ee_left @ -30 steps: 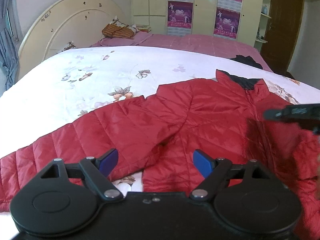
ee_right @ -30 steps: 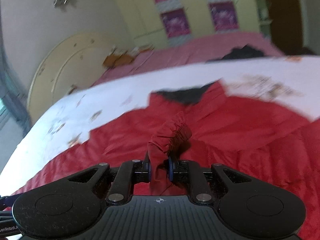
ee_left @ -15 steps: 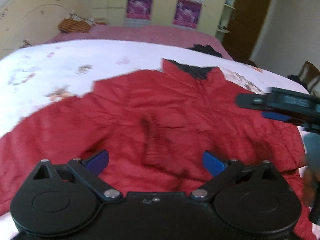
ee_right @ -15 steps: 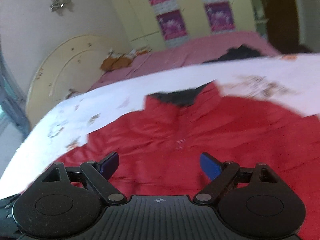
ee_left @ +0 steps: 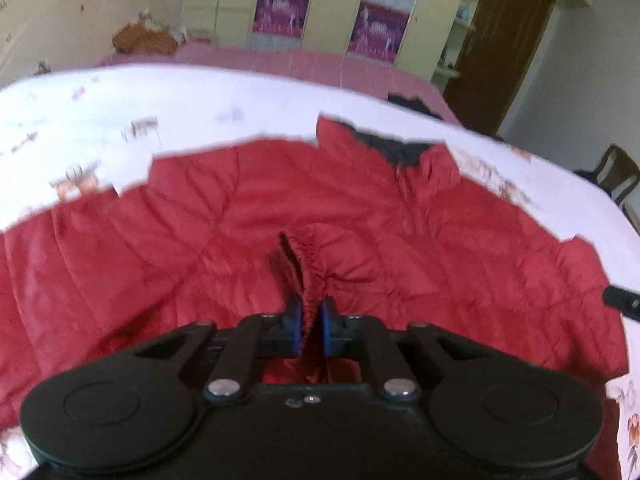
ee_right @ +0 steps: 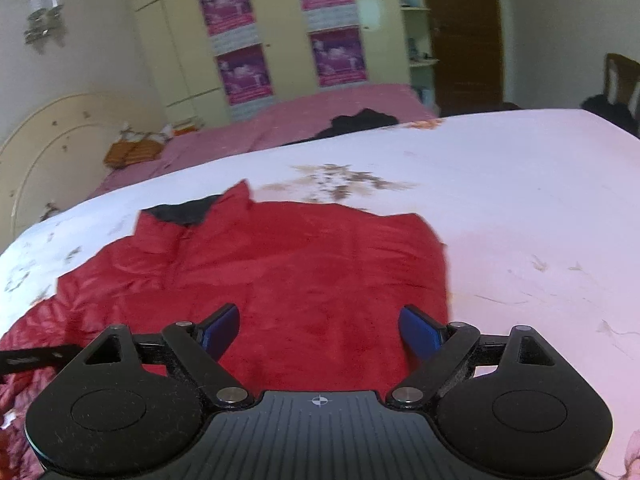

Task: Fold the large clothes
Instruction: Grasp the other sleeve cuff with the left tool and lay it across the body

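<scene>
My left gripper (ee_left: 310, 322) is pinched tight on the gathered sleeve cuff (ee_left: 308, 264) of the red puffer jacket (ee_left: 400, 240), with the fabric bunched up between the blue pads. My right gripper (ee_right: 319, 330) is spread wide over the jacket's right side, nothing in it. The jacket lies flat on the white floral bedspread (ee_right: 520, 200), black-lined collar (ee_right: 182, 212) at the far end. Beyond that there's a pink sheet (ee_right: 320, 116) and a wardrobe with purple posters (ee_right: 340, 56).

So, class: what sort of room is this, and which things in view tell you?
Most likely a bedroom: a bed with a flowered sheet, a rounded headboard and tall wardrobe doors. A red jacket lies spread on the bed.
</scene>
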A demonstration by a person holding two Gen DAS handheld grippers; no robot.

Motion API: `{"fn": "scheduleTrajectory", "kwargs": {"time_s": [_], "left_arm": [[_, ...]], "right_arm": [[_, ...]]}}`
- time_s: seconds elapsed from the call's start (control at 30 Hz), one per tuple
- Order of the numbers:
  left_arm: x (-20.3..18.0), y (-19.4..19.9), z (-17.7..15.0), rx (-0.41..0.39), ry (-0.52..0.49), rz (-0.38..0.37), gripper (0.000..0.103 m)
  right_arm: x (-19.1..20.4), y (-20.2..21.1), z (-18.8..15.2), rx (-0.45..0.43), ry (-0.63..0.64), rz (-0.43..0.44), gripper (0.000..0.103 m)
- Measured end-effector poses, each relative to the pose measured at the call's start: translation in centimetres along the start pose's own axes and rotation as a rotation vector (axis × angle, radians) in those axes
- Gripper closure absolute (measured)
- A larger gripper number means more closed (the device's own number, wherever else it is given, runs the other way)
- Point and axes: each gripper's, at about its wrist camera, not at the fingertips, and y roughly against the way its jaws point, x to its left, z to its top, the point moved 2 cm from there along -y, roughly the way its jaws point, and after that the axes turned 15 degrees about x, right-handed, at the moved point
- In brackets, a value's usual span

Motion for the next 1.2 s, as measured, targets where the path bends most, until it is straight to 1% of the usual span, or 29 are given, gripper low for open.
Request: {"fn": "scheduleTrajectory", "kwargs": {"time_s": [0.1, 0.17, 0.23, 0.3, 0.37, 0.5, 0.53, 0.57, 0.6, 0.63, 0.67, 0.7, 0.73, 0.77, 0.8, 0.83, 0.87, 0.97, 1.0, 1.07, 1.2], "left_arm": [[1.0, 1.7, 0.7, -0.07, 0.021, 0.025, 0.095], [2.5, 2.0, 0.9, -0.086, 0.048, 0.062, 0.096], [3.8, 1.2, 1.0, -0.065, 0.079, 0.096, 0.096], [4.7, 0.3, 0.6, -0.036, 0.098, 0.11, 0.096], [4.6, -0.3, 0.2, -0.018, 0.084, 0.115, 0.096], [4.1, -0.7, -0.4, -0.017, 0.058, 0.136, 0.095], [4.2, -0.8, -0.4, -0.014, 0.061, 0.14, 0.095], [4.4, -0.9, -0.4, -0.011, 0.065, 0.145, 0.095], [4.4, -1.0, -0.5, -0.008, 0.066, 0.148, 0.095], [4.3, -1.0, -0.6, -0.007, 0.061, 0.155, 0.095], [4.1, -1.2, -0.7, -0.006, 0.052, 0.167, 0.095], [4.0, -1.4, -0.8, -0.005, 0.048, 0.173, 0.095], [4.0, -1.5, -0.8, -0.004, 0.047, 0.176, 0.095], [4.0, -1.6, -0.8, -0.005, 0.045, 0.178, 0.095], [4.0, -1.6, -0.8, -0.004, 0.039, 0.177, 0.094], [3.8, -1.7, -0.8, -0.002, 0.033, 0.179, 0.094], [3.7, -1.8, -0.8, -0.002, 0.026, 0.19, 0.094], [3.5, -1.8, -0.8, -0.002, 0.021, 0.203, 0.093], [3.5, -1.6, -0.8, 0.001, 0.026, 0.201, 0.093], [3.5, -1.0, -0.7, -0.007, 0.032, 0.203, 0.088], [3.0, 0.9, -0.7, -0.057, 0.024, 0.199, 0.084]], "right_arm": [[-0.7, -0.2, 0.5, -0.015, 0.002, -0.027, 0.016], [-1.2, -0.7, 1.1, -0.013, -0.003, -0.04, 0.016], [-2.0, -1.5, 1.8, -0.003, -0.019, -0.045, 0.016], [-2.8, -2.7, 2.4, 0.021, -0.04, -0.047, 0.016], [-3.7, -4.1, 3.0, 0.047, -0.065, -0.047, 0.016], [-5.5, -6.2, 4.4, 0.079, -0.118, -0.026, 0.016], [-5.7, -6.6, 4.7, 0.083, -0.128, -0.019, 0.024], [-6.0, -7.1, 5.0, 0.095, -0.139, -0.006, 0.036], [-6.3, -7.6, 5.3, 0.117, -0.152, 0.02, 0.06], [-6.5, -8.2, 5.4, 0.14, -0.171, 0.055, 0.069], [-6.5, -8.6, 5.3, 0.152, -0.174, 0.06, 0.07], [-6.4, -8.8, 5.3, 0.155, -0.159, 0.053, 0.073], [-6.0, -8.7, 5.2, 0.15, -0.129, 0.038, 0.08], [-5.8, -8.6, 5.2, 0.139, -0.097, 0.009, 0.083], [-6.0, -8.6, 5.1, 0.127, -0.08, -0.036, 0.083], [-6.3, -8.9, 5.0, 0.129, -0.084, -0.054, 0.083], [-6.5, -9.0, 5.0, 0.131, -0.087, -0.047, 0.083], [-5.6, -8.7, 5.1, 0.132, -0.021, -0.098, 0.083], [-5.7, -8.2, 5.1, 0.123, -0.029, -0.096, 0.083], [-5.6, -6.9, 5.0, 0.094, -0.035, -0.093, 0.083], [-3.8, -4.9, 4.4, 0.069, 0.043, -0.084, 0.082]]}}
